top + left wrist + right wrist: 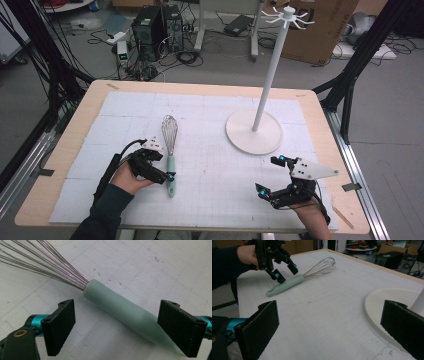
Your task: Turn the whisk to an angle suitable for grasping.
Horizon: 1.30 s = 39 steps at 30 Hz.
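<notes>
In the high view a whisk [170, 150] lies flat on the white-covered tabletop [210, 105], left of the frame's centre, its wire head toward the top of the frame and its pale green handle toward the bottom. The left gripper [160, 167] sits at the lower left, just beside the handle's lower half, held by a hand in a dark sleeve.

In the left gripper view the handle [125, 312] runs diagonally from the upper left to the lower right between the two black jaws, which stand open on either side of it; the right-hand jaw overlaps the handle's far end, and whether it touches is unclear. No pad presses on the handle.

The right gripper [275, 177] rests at the lower right of the high view, jaws wide open with nothing between them. Above it stands a white stand [254, 131] with a round base and a tall pole, right of centre.
</notes>
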Available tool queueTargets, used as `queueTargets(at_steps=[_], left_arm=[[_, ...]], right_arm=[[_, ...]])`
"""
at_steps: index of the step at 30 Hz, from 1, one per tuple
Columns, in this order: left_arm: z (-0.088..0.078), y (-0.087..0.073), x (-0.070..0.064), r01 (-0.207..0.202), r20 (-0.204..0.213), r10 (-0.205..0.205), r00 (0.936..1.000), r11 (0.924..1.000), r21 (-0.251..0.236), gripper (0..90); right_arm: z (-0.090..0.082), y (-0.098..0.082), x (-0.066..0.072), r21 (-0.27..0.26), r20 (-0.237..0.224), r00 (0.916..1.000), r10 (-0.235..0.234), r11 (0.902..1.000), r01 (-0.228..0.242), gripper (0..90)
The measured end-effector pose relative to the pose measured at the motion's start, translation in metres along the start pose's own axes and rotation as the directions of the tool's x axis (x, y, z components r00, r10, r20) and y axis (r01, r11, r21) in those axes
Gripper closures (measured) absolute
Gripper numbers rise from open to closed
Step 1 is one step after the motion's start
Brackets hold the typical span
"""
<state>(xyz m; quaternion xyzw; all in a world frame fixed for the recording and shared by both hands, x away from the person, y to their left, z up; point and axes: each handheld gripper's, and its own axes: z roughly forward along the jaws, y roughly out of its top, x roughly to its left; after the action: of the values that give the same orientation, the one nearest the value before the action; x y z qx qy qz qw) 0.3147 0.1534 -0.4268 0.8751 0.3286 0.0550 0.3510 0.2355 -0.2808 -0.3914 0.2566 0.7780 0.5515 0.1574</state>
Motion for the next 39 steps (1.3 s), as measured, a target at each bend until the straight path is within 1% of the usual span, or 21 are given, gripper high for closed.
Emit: queueTargets(at_steps=[2, 4, 7, 10, 11, 14, 18, 23, 25, 29, 31, 32, 33, 35, 37, 39], left_arm=[[0.001, 0.0, 0.0, 0.004, 0.004, -0.004, 1.0, 1.0, 0.003, 15.7], [0.005, 0.001, -0.002, 0.02, 0.008, -0.02, 0.9998, 0.9997, 0.013, 16.2], [0.007, 0.002, -0.001, 0.023, 0.012, -0.023, 0.9997, 0.9996, 0.018, 16.9], [0.011, 0.002, -0.001, 0.028, 0.012, -0.029, 0.9995, 0.9989, 0.036, 17.2], [0.012, 0.002, -0.002, 0.034, 0.006, -0.034, 0.9994, 0.9987, 0.037, 17.1], [0.014, 0.003, -0.002, 0.043, 0.01, -0.043, 0.999, 0.9981, 0.044, 17.8], [0.014, 0.004, -0.002, 0.041, 0.007, -0.042, 0.9991, 0.998, 0.049, 18.6], [0.016, 0.004, -0.003, 0.05, 0.016, -0.05, 0.9986, 0.9975, 0.051, 20.8], [0.017, 0.004, -0.003, 0.051, 0.017, -0.052, 0.9985, 0.9973, 0.052, 23.0], [0.017, 0.004, -0.004, 0.048, 0.016, -0.049, 0.9987, 0.9974, 0.054, 27.7], [0.015, 0.003, -0.004, 0.044, 0.001, -0.044, 0.999, 0.9974, 0.057, 32.3], [0.015, 0.003, -0.004, 0.044, 0.001, -0.044, 0.999, 0.9974, 0.057, 34.5], [0.015, 0.003, -0.004, 0.028, -0.018, -0.027, 0.9995, 0.9977, 0.061, 36.8], [0.014, 0.003, -0.005, 0.02, -0.034, -0.018, 0.9993, 0.9978, 0.063, 41.1], [0.014, 0.003, -0.004, 0.025, -0.038, -0.023, 0.999, 0.998, 0.059, 44.5], [0.013, 0.003, -0.004, 0.031, -0.044, -0.028, 0.9986, 0.9974, 0.065, 47.2]], right_arm=[[0.0, 0.0, 0.0, 0.0, 0.002, 1.0, 0.001, 1.0, -0.001, 1.0], [0.0, 0.0, 0.0, 0.001, 0.002, 1.0, 0.002, 1.0, -0.002, 1.0], [0.0, 0.0, 0.0, 0.001, 0.002, 1.0, 0.001, 1.0, -0.001, 1.0], [0.0, 0.0, 0.0, 0.001, 0.004, 1.0, 0.001, 1.0, -0.001, 1.0], [0.0, 0.0, 0.0, 0.0, 0.004, 1.0, 0.002, 1.0, -0.002, 1.0], [-0.001, 0.0, -0.001, 0.002, 0.005, 1.0, 0.005, 1.0, -0.005, 1.0], [-0.001, 0.0, -0.001, 0.001, 0.007, 1.0, 0.003, 1.0, -0.003, 1.0], [-0.001, 0.0, -0.001, -0.001, 0.012, 0.9999, 0.0, 1.0, 0.0, 1.0], [-0.002, 0.0, -0.001, -0.001, 0.011, 0.9999, 0.005, 1.0, -0.005, 1.0], [-0.002, 0.0, -0.001, -0.004, 0.014, 0.9999, 0.001, 1.0, -0.001, 1.0], [-0.002, 0.0, -0.001, -0.004, 0.013, 0.9999, 0.003, 1.0, -0.003, 1.0], [-0.002, 0.0, -0.001, -0.004, 0.013, 0.9999, 0.001, 1.0, -0.001, 1.0], [-0.002, 0.0, -0.001, -0.003, 0.014, 0.9999, 0.002, 1.0, -0.002, 1.0], [-0.002, 0.0, -0.001, -0.004, 0.014, 0.9999, 0.003, 1.0, -0.003, 1.0], [-0.002, 0.0, -0.001, -0.003, 0.014, 0.9999, 0.001, 1.0, -0.001, 1.0], [-0.002, 0.0, -0.001, -0.003, 0.014, 0.9999, 0.0, 1.0, 0.0, 1.0]])
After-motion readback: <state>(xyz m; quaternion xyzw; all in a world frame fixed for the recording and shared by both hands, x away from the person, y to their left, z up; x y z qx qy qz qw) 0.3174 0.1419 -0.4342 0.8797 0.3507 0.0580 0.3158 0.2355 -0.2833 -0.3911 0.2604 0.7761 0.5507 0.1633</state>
